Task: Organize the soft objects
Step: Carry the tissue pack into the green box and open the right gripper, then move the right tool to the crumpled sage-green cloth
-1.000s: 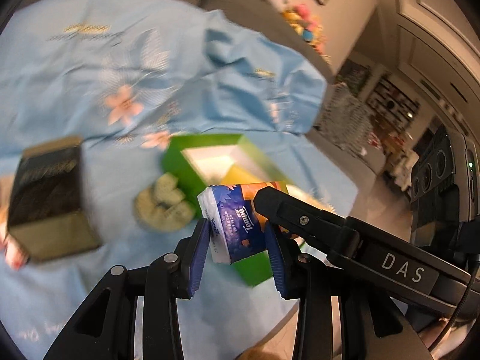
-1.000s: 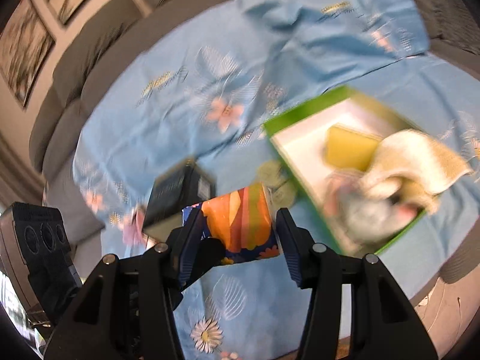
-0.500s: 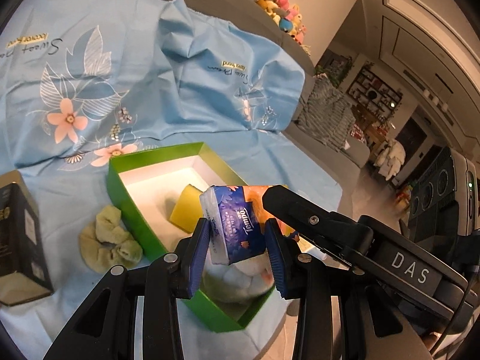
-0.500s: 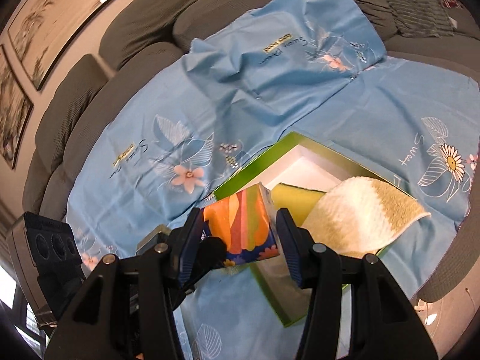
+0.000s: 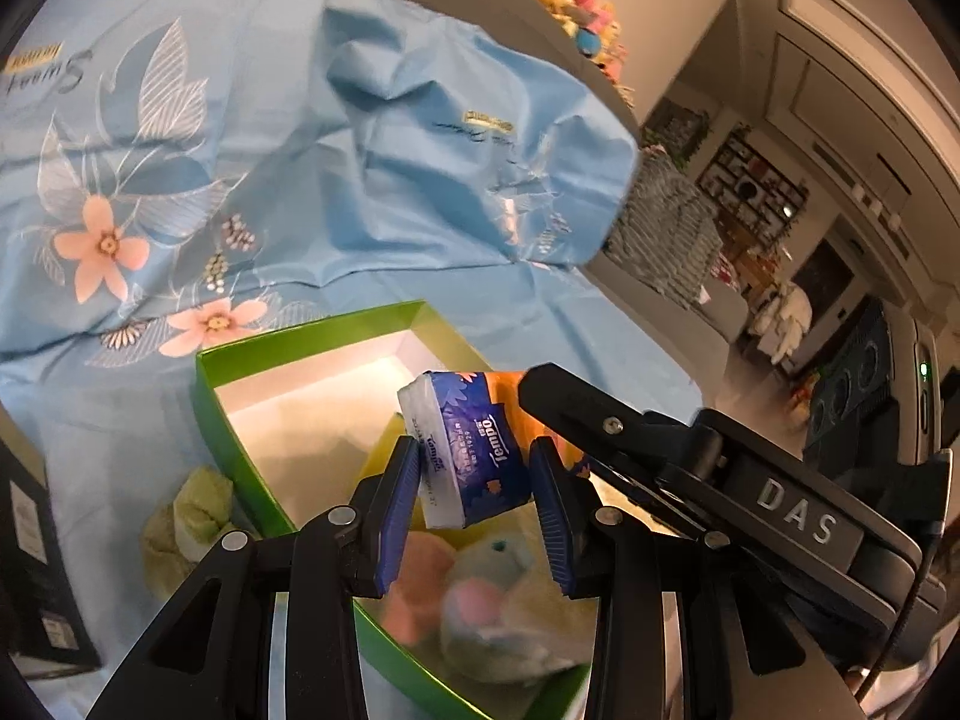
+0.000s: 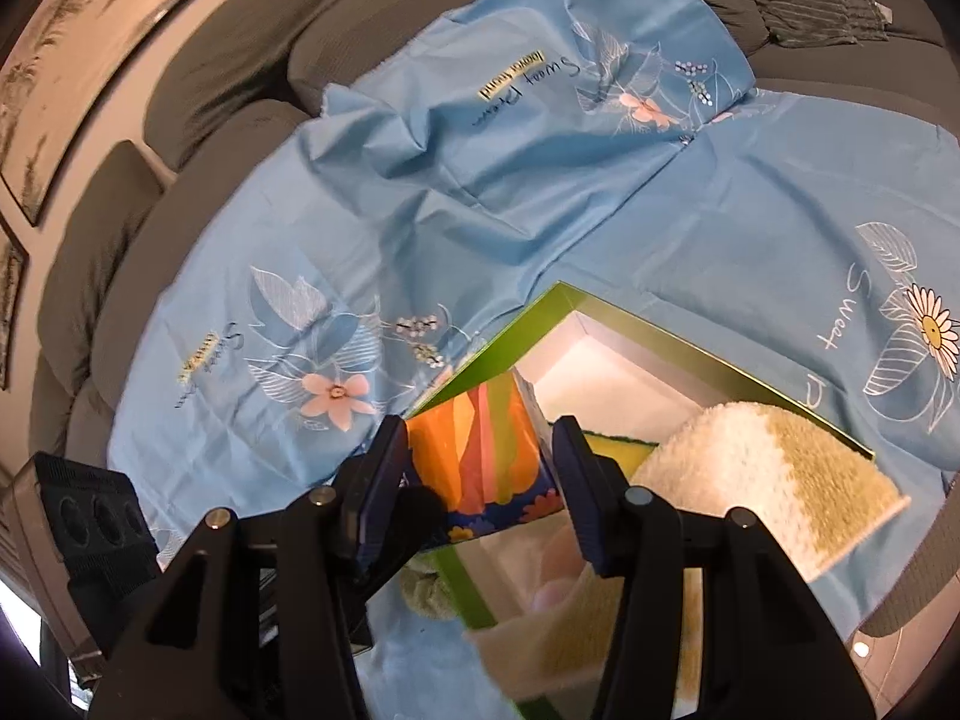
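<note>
Left gripper [image 5: 474, 504] clamps the blue end of a tissue pack [image 5: 471, 450], holding it above the green box [image 5: 240, 456] on the blue floral sheet [image 5: 300, 150]. The left wrist view also shows a pastel plush toy [image 5: 486, 612] in the box's near end, a pale green bundle [image 5: 186, 516] just left of the box, and a dark carton [image 5: 30, 564] at far left.

Right gripper [image 6: 483, 480] grips the same pack by its orange end [image 6: 480, 450]. Only the right wrist view shows the shaggy cream-and-olive mat [image 6: 774, 468] lying over the box's right rim [image 6: 690, 342], and the grey sofa [image 6: 228, 60] behind.

The pack is probably light, compressible and slick-wrapped; hold it across the short sides with moderate pressure.
</note>
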`<state>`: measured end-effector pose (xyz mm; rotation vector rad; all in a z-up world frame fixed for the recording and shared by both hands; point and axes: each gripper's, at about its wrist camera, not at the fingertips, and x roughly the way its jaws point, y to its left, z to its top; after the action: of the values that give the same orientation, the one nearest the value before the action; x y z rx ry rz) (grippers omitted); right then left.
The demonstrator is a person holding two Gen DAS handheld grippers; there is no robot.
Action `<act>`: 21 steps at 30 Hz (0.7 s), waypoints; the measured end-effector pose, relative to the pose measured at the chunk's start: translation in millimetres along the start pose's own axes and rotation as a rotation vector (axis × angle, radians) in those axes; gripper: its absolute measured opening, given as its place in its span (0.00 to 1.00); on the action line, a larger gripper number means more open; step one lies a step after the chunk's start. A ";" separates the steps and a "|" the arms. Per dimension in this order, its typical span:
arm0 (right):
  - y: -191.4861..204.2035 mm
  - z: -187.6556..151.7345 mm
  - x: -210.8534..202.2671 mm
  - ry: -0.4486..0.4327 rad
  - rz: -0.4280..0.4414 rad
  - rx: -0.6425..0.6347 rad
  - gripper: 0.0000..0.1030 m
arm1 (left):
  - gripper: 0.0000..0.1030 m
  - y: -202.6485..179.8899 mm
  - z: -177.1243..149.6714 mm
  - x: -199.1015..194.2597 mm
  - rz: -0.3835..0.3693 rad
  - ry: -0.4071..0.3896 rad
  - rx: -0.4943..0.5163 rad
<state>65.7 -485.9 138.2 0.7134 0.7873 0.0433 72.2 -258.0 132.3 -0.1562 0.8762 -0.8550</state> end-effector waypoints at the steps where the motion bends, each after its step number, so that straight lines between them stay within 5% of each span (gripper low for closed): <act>1: -2.6 -0.2 4.7 0.012 0.006 0.010 0.49 | 0.37 3.5 0.2 4.4 -0.002 0.007 -0.011; 14: -16.4 -0.2 35.2 0.052 -0.067 0.032 0.49 | 0.37 26.8 -6.0 32.9 -0.002 0.061 -0.069; 21: -4.4 -0.8 0.9 -0.062 0.027 -0.009 0.69 | 0.38 32.3 -11.3 -6.7 0.029 -0.003 -0.092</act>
<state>64.8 -488.5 134.6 0.7136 0.7174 0.0489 80.9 -229.2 114.5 -0.2249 0.9139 -0.7876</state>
